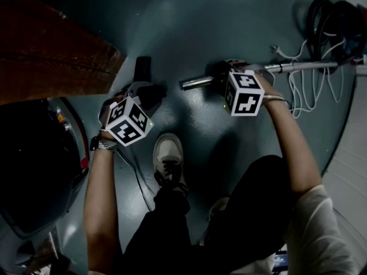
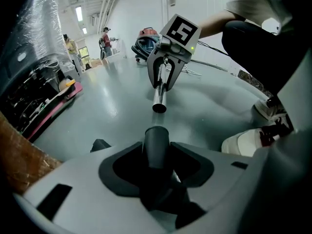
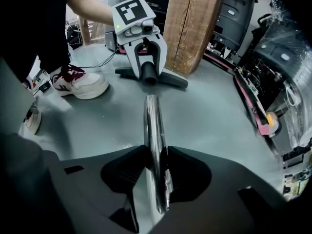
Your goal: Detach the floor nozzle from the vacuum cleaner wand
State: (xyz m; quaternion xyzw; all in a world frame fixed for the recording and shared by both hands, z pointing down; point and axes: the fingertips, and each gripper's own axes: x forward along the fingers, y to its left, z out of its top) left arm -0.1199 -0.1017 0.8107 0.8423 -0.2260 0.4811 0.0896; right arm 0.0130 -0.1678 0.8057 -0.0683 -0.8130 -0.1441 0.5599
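The vacuum's chrome wand (image 3: 153,126) runs between the jaws of my right gripper (image 3: 155,156), which is shut on it. The wand's open end (image 2: 159,103) hangs a short gap away from the dark neck of the floor nozzle (image 2: 156,144). My left gripper (image 2: 156,152) is shut on that neck. Seen from the head, the left gripper (image 1: 136,99) sits by the black nozzle (image 1: 143,69), and the right gripper (image 1: 232,76) holds the wand (image 1: 196,83), which stretches right across the floor. Wand and nozzle are apart.
The person's white shoe (image 1: 168,156) stands on the grey floor between the two arms. White cables (image 1: 304,93) and a black hose (image 1: 328,16) lie at the right. A wooden board (image 3: 192,23) and dark machines (image 3: 273,67) stand behind the nozzle. A canister vacuum (image 2: 146,42) sits far off.
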